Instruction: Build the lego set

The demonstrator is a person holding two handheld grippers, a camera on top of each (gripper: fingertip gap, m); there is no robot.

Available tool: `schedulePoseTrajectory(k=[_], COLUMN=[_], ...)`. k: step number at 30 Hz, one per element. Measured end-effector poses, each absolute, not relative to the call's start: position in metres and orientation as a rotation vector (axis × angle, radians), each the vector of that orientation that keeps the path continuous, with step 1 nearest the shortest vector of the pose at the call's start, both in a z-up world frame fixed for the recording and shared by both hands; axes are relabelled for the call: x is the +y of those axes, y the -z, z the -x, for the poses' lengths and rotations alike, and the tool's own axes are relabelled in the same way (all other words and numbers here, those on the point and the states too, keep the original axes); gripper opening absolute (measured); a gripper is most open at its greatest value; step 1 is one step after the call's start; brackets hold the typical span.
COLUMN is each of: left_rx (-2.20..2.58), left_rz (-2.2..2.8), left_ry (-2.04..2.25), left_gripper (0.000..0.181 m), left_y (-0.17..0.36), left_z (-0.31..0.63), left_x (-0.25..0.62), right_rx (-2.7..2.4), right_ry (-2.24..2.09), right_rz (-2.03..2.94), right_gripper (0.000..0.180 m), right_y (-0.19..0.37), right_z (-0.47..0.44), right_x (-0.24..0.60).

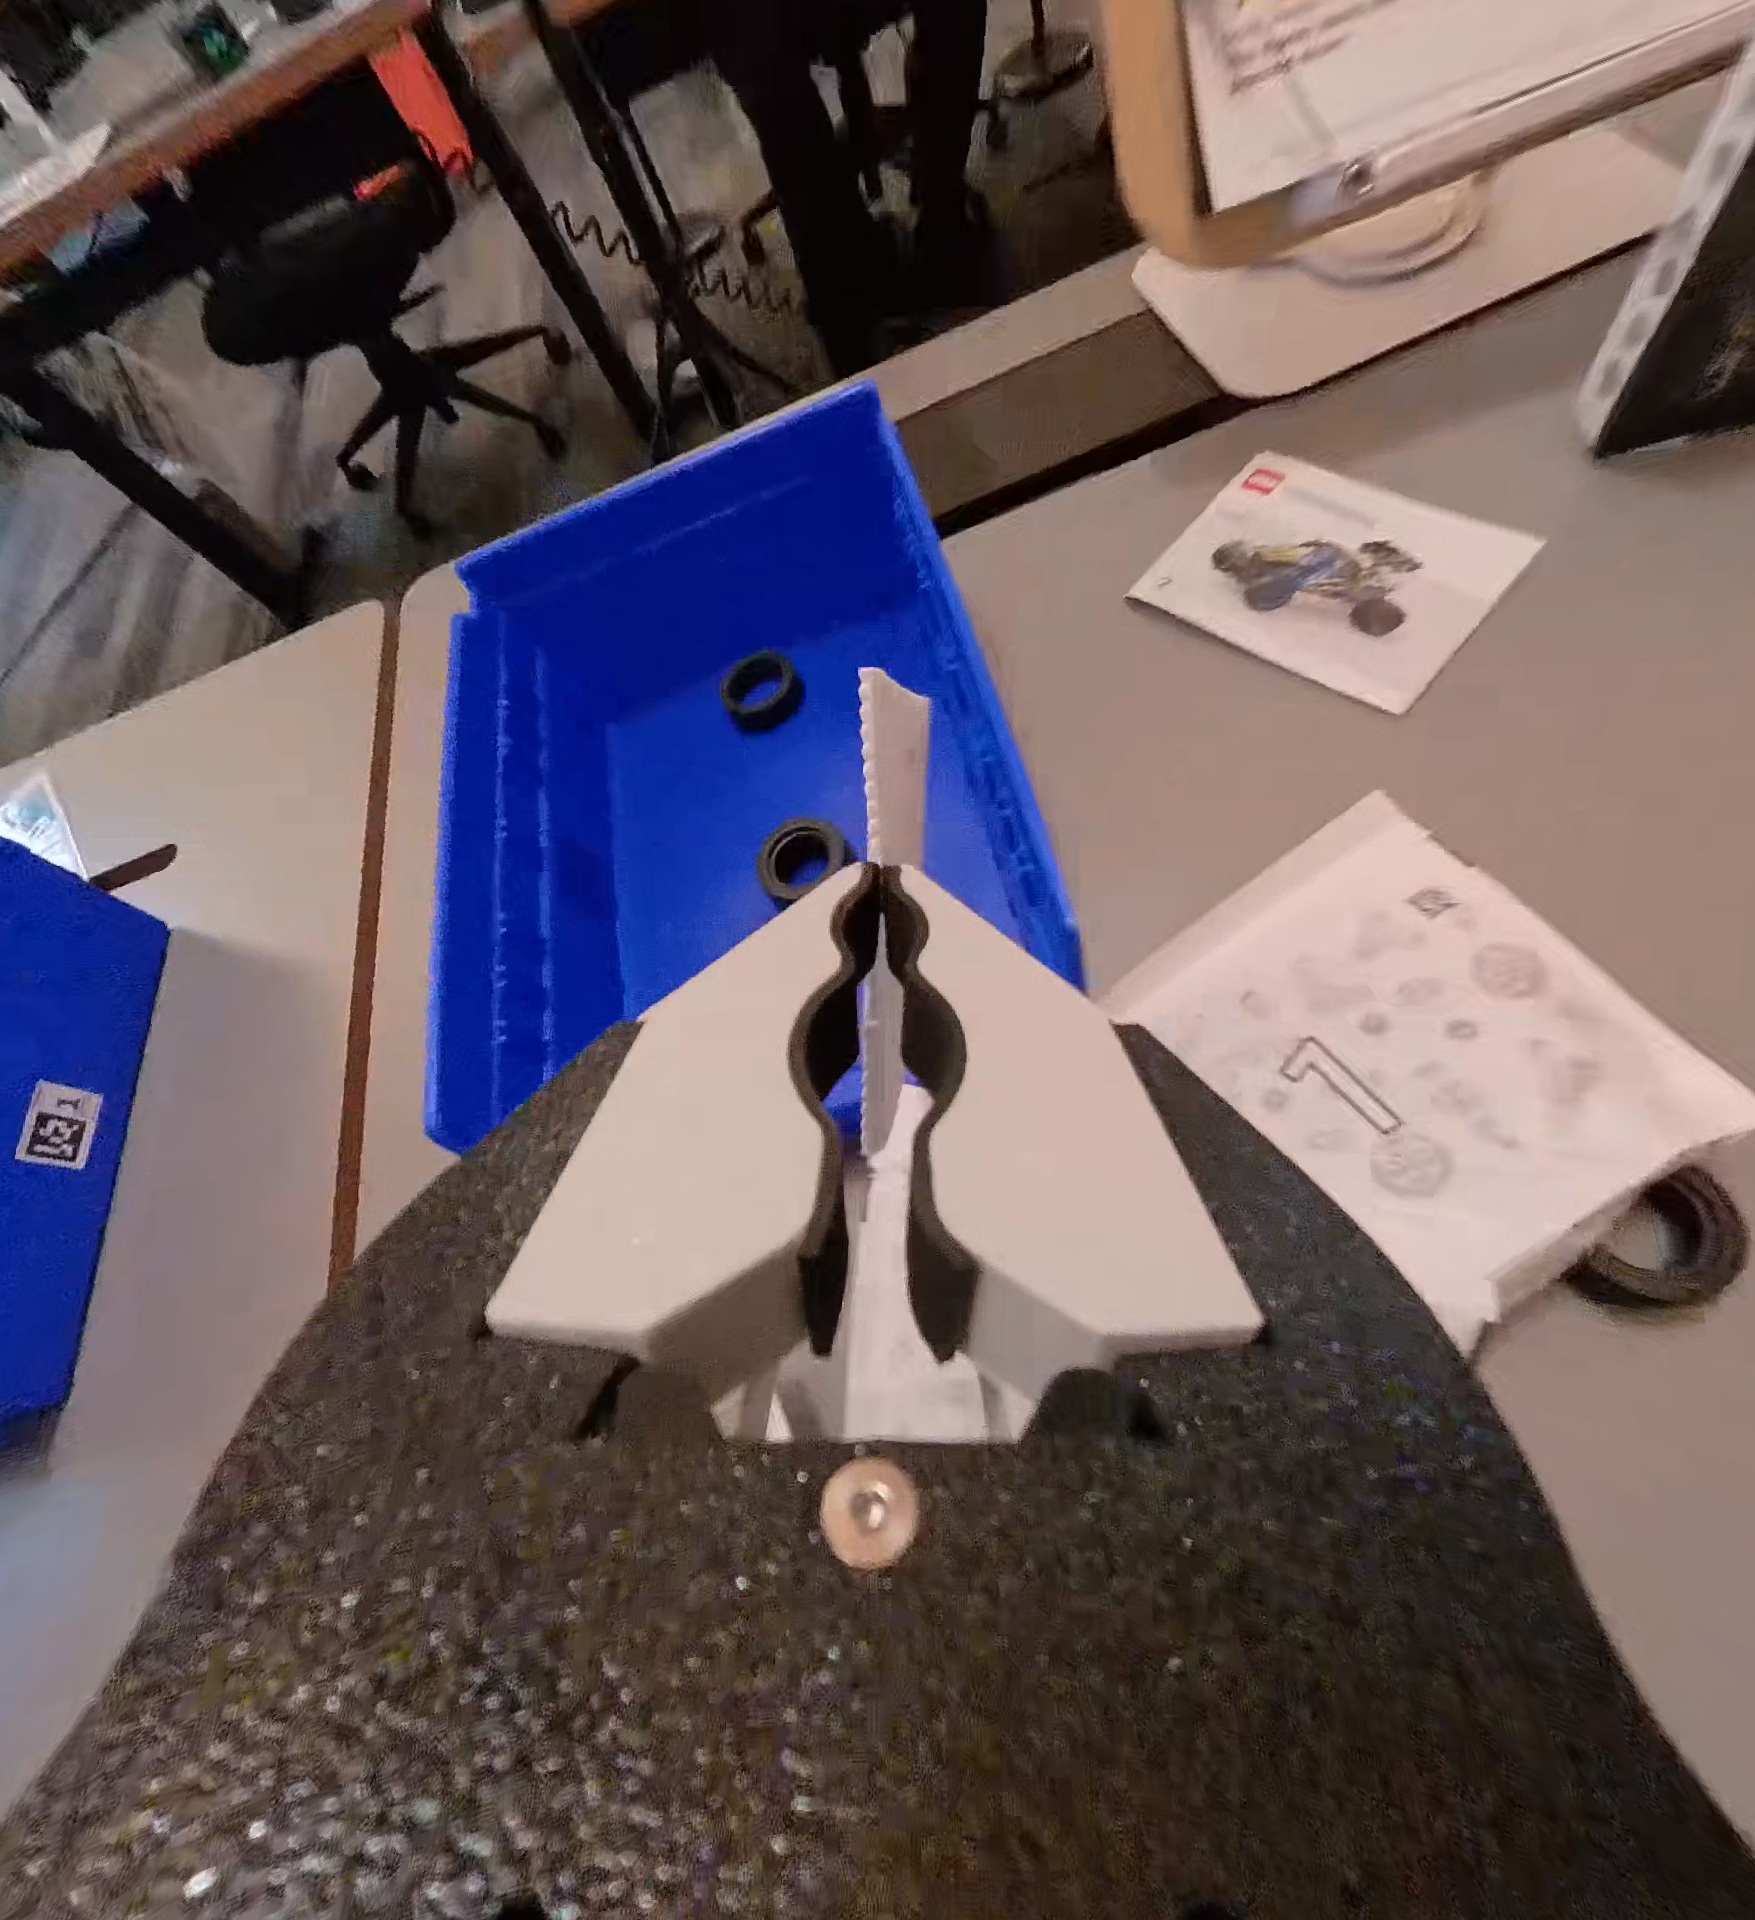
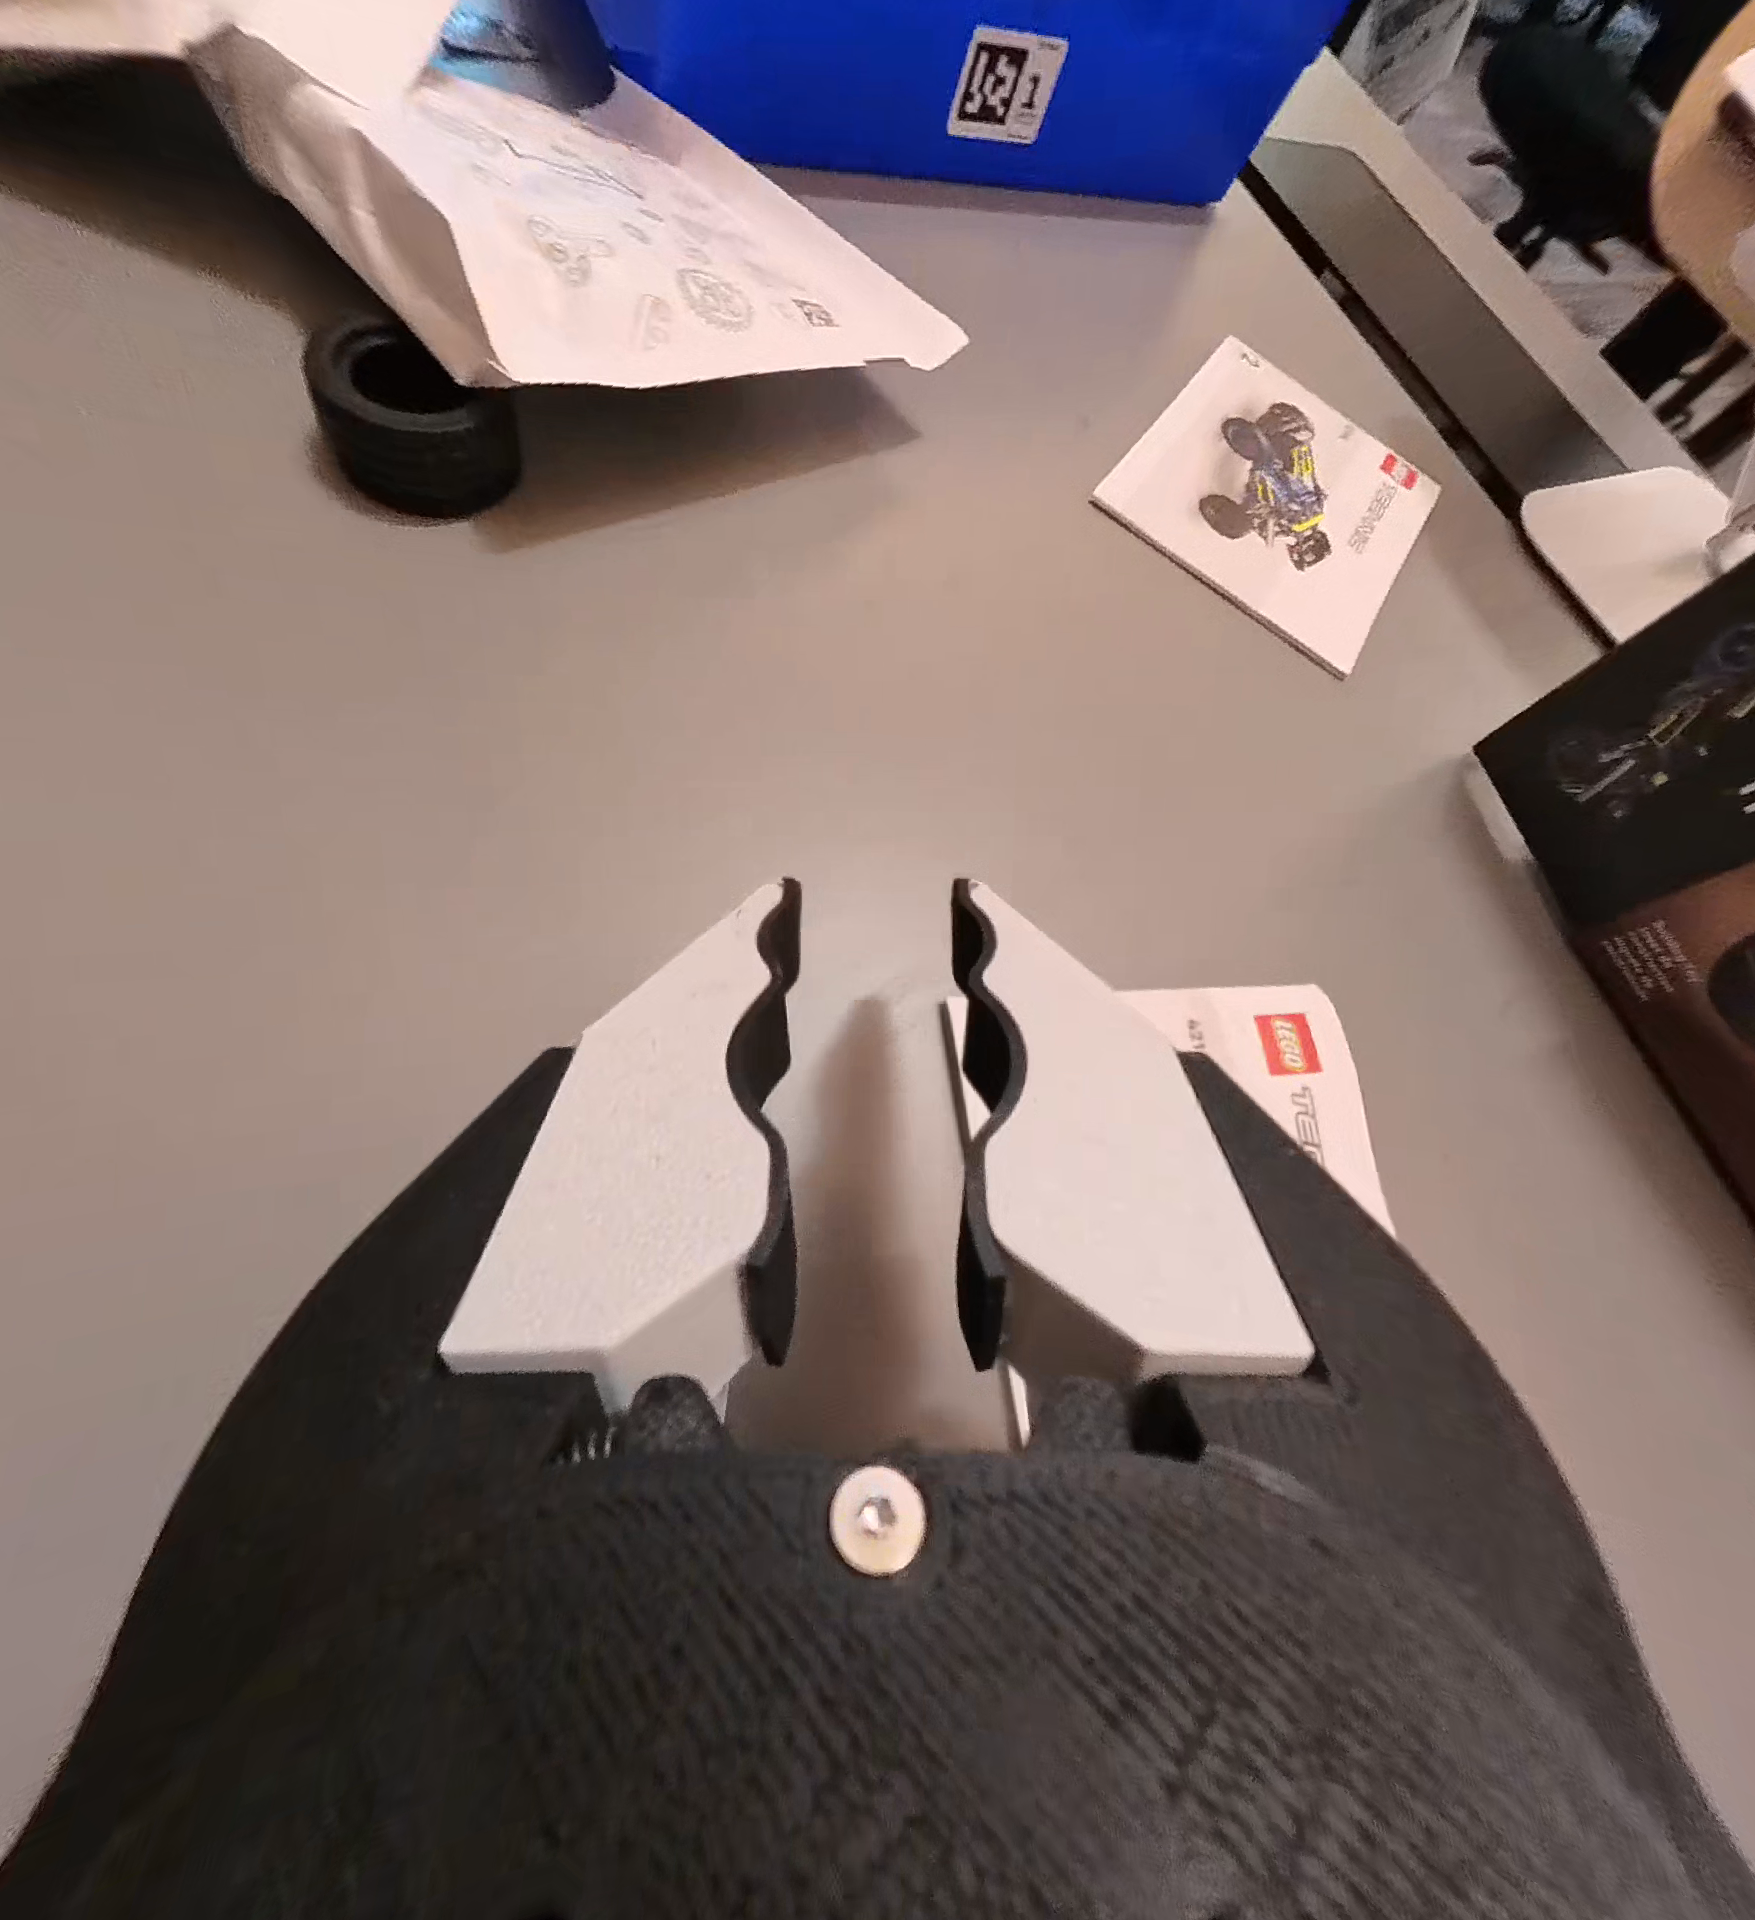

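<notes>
My left gripper (image 1: 878,873) is shut on a white paper bag (image 1: 894,758), seen edge-on with its serrated edge up. It holds the bag above an open blue bin (image 1: 707,561) that has two black tyres (image 1: 761,691) (image 1: 803,862) on its floor. My right gripper (image 2: 875,888) is open and empty, low over the grey table. A white instruction booklet (image 2: 1299,1070) lies partly under its right finger. Another black tyre (image 2: 416,426) stands on the table under the edge of a second white paper bag (image 2: 592,239). That bag (image 1: 1424,1039) and tyre (image 1: 1662,1247) also show in the left wrist view.
A small booklet with a car picture (image 2: 1268,509) (image 1: 1335,577) lies on the table. The dark set box (image 2: 1704,831) (image 1: 1725,260) is at the right. A second blue bin (image 1: 11,1091) (image 2: 852,94) carries a marker tag. A white stand base (image 1: 1268,312) sits at the table's far edge. Tip to tip, the grippers are about 35 centimetres apart.
</notes>
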State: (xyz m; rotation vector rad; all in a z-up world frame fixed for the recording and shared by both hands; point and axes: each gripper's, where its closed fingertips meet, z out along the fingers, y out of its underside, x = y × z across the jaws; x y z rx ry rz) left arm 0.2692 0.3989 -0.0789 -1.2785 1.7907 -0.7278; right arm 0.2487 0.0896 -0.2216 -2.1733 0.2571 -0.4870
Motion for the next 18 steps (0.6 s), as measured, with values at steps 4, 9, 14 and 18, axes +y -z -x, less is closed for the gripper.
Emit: schedulePoseTrajectory(k=[4,9,14,18], left_rx=[1.78,1.897,2.04,2.061], left_rz=[1.334,1.337,1.229,1.325], left_ry=[0.777,0.214,0.02,0.293], left_gripper=[0.0,0.0,0.0,0.043], left_y=[0.079,0.14,0.198,0.199], left_z=[-0.294,-0.318,-0.324,-0.308], left_x=[0.432,0.496,0.486,0.451], right_rx=[0.276,0.293,0.292,0.273], right_ry=[0.481,0.488,0.473,0.461], right_rz=[2.172,2.215,2.202,2.23], right_gripper=[0.03,0.033,0.034,0.036], right_y=[0.228,0.233,0.23,0.235], right_z=[-0.249,-0.251,-0.248,-0.245], right_x=[0.1,0.093,0.095,0.098])
